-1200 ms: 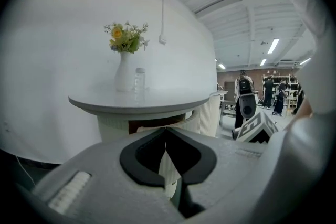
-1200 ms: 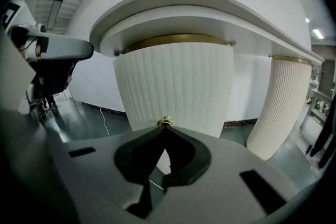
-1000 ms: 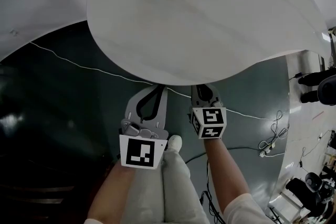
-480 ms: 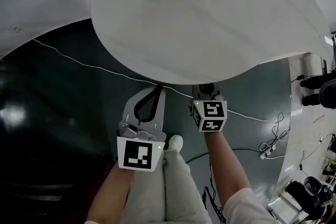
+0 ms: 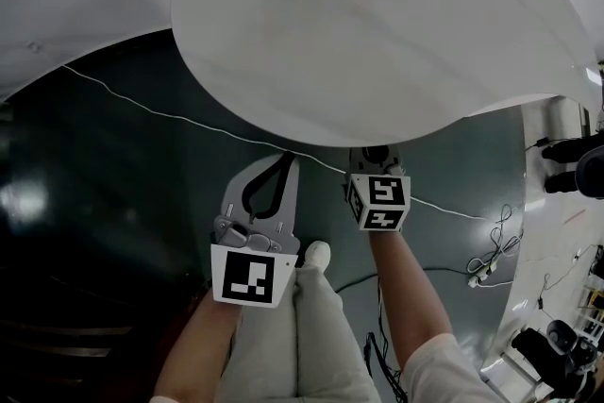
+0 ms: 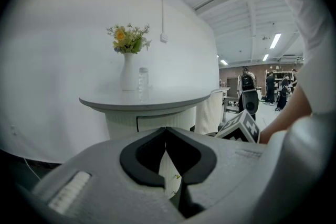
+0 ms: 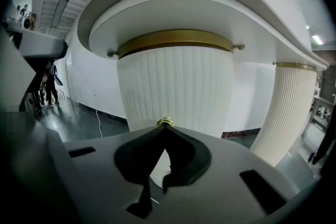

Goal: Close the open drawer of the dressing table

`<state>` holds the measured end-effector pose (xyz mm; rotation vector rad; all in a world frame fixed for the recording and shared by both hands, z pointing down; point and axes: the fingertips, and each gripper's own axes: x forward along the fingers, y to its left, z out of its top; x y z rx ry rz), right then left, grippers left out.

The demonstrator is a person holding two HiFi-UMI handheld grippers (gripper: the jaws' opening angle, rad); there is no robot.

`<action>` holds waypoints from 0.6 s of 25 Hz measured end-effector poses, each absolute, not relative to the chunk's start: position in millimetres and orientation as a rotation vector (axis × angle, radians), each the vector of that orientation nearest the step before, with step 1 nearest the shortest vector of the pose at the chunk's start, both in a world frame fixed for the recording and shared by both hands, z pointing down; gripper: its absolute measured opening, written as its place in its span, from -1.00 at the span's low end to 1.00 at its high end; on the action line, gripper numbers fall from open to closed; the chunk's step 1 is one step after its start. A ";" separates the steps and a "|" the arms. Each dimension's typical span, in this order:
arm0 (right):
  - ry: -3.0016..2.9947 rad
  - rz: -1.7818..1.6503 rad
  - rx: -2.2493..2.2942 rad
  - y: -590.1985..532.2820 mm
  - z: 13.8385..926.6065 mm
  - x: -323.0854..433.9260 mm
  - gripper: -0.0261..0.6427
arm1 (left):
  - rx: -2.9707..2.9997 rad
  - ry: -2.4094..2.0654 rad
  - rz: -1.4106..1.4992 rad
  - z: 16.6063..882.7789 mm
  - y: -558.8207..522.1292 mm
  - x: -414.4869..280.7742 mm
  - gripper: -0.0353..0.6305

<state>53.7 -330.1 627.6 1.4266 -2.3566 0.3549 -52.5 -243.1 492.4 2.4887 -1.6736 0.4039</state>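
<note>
The white round dressing table top (image 5: 377,24) fills the upper head view. In the left gripper view it carries a vase of flowers (image 6: 128,60) and a small clear bottle (image 6: 143,81), with a drawer front (image 6: 157,122) outlined under the rim. My left gripper (image 5: 282,161) is shut and empty, short of the table edge. My right gripper (image 5: 376,161) reaches under the rim, which hides its tips. In the right gripper view its jaws (image 7: 166,127) are shut, tips right at a small gold knob (image 7: 166,121) on the fluted white front (image 7: 176,86). Whether the tips touch the knob is unclear.
A thin white cable (image 5: 142,109) crosses the dark glossy floor under the table. The person's legs and a white shoe (image 5: 316,254) are between the grippers. More cables (image 5: 486,260) lie at right. A second fluted column (image 7: 289,113) stands right of the pedestal.
My right gripper has crept forward toward the table, going further under its rim. The left gripper has stayed nearly where it was.
</note>
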 end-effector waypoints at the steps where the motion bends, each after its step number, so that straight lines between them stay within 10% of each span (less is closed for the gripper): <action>1: -2.348 0.350 1.422 -329.7 627.2 53.2 -0.93 | 2.489 -1.676 0.399 491.3 -242.7 -52.8 -0.85; 15: -2.352 0.382 1.375 -297.5 593.8 55.6 -0.93 | 2.478 -1.671 0.339 471.1 -230.4 -48.8 -0.85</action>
